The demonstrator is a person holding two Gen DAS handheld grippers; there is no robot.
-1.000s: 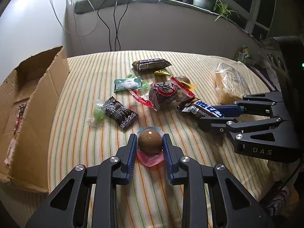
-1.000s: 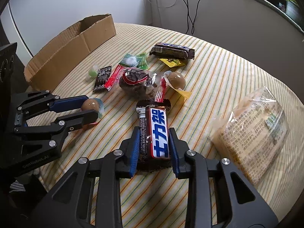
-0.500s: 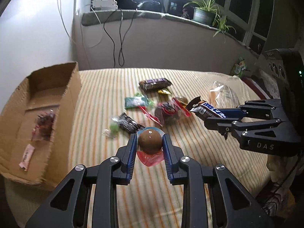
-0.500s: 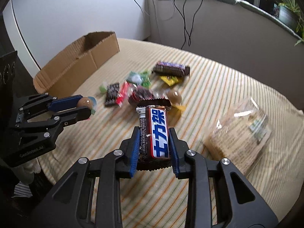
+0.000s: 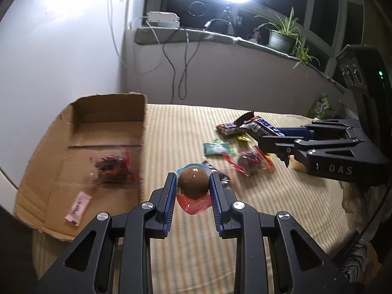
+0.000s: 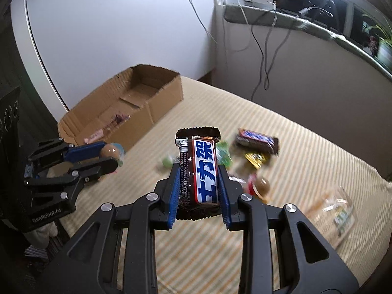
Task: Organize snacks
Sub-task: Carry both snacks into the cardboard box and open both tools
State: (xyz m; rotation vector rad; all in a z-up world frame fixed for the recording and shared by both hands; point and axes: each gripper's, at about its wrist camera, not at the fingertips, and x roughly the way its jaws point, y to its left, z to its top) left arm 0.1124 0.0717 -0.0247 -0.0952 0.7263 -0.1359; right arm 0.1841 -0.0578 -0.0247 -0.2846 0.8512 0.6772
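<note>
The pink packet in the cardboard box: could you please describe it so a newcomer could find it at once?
Start at the open cardboard box on the striped tabletop's left side in the left wrist view. On its floor, near the front edge, lies a small pink packet. Its only neighbour there, a clear bag of dark snacks with red trim, is bigger and lies deeper inside.

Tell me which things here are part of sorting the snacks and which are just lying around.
Part of the job:
- round brown snack in left gripper
- chocolate bar in right gripper
- cardboard box
- loose snacks on the striped cloth

Just lying about:
- potted plant
- cables
- white adapter
</note>
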